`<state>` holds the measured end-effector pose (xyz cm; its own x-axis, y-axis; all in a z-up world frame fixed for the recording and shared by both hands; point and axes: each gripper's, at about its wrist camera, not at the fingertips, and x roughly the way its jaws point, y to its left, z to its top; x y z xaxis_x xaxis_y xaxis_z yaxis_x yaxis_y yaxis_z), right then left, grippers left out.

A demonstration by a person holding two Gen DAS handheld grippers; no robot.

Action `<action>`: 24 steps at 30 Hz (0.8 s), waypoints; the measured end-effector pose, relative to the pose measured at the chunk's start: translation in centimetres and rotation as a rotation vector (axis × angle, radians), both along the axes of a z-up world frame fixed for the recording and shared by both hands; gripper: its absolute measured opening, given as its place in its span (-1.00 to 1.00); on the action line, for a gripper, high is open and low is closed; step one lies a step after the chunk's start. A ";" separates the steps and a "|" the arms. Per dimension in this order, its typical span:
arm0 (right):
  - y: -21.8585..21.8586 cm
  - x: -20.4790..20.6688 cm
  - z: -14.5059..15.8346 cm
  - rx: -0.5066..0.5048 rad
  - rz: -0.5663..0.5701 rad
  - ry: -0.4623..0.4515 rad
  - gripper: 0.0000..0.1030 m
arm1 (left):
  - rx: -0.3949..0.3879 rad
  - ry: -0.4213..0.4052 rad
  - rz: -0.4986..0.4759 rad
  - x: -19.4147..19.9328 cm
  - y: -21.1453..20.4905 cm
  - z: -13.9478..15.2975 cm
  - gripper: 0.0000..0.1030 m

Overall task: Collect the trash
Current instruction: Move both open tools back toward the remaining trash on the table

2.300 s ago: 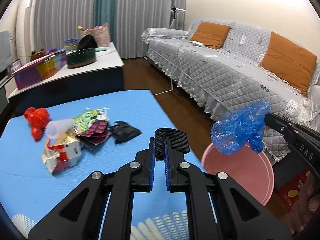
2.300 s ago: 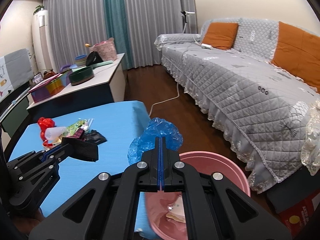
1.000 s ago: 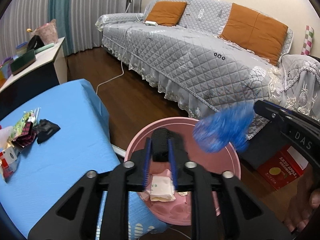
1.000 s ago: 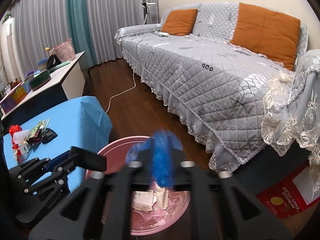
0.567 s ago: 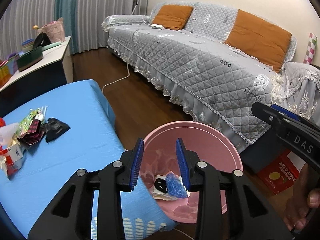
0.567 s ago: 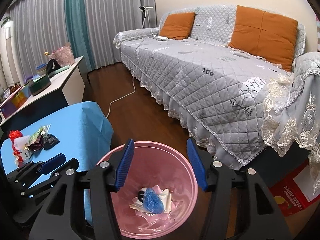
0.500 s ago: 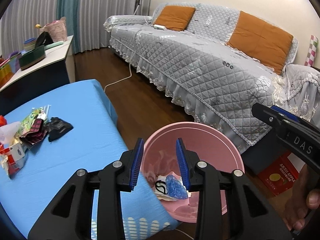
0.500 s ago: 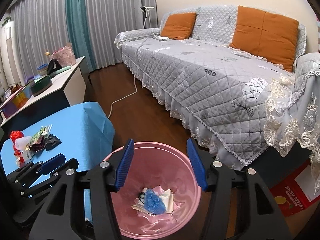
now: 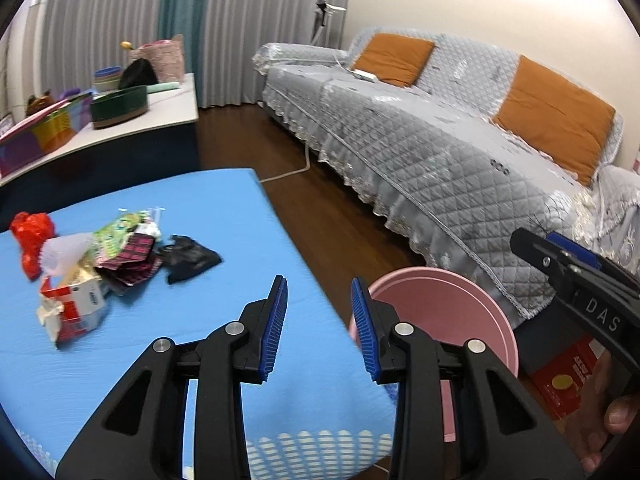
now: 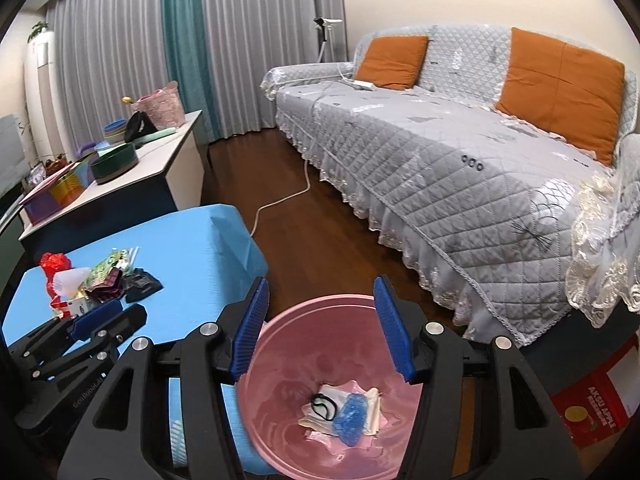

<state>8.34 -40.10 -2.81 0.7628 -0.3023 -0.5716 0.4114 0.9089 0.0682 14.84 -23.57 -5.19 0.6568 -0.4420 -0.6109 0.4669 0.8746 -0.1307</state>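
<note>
A pile of trash (image 9: 100, 264) lies on the blue table (image 9: 224, 208): a red bag (image 9: 30, 236), a torn carton (image 9: 72, 304), snack wrappers (image 9: 128, 248) and a black wrapper (image 9: 192, 258). The pile also shows in the right wrist view (image 10: 96, 280). My left gripper (image 9: 318, 322) is open and empty over the table's right edge. A pink bin (image 10: 280, 380) stands on the floor beside the table. It holds a blue bag (image 10: 352, 418), a black band (image 10: 324, 404) and paper. My right gripper (image 10: 320, 328) is open and empty above the bin.
A grey quilted sofa (image 9: 440, 140) with orange cushions runs along the right. A white sideboard (image 10: 140, 164) with boxes and bowls stands behind the table. A red carton (image 10: 596, 404) lies on the floor right of the bin. A white cable (image 10: 280, 200) crosses the wooden floor.
Both grippers opened and dropped the black band and the blue bag into the pink bin. The left gripper has since swung left, back over the blue table.
</note>
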 end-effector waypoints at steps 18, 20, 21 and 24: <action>5.8 3.7 -0.4 0.005 0.126 -0.006 -0.07 | -0.035 -0.005 0.173 2.3 7.9 0.6 -0.35; 6.4 4.2 -0.5 0.008 0.143 -0.004 -0.11 | -0.037 -0.005 0.192 2.6 8.7 0.6 -0.35; 6.7 4.4 -0.6 0.010 0.148 -0.003 -0.12 | -0.039 -0.003 0.204 2.8 9.1 0.6 -0.35; 7.5 5.0 -0.7 0.024 0.168 0.000 -0.24 | -0.040 0.001 0.235 3.4 10.3 0.4 -0.35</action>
<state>13.38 -32.63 -3.53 0.8017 -0.1564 -0.5770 0.2534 0.9631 0.0910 18.23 -13.23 -4.80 0.7440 -0.3005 -0.5969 0.2507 0.9535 -0.1675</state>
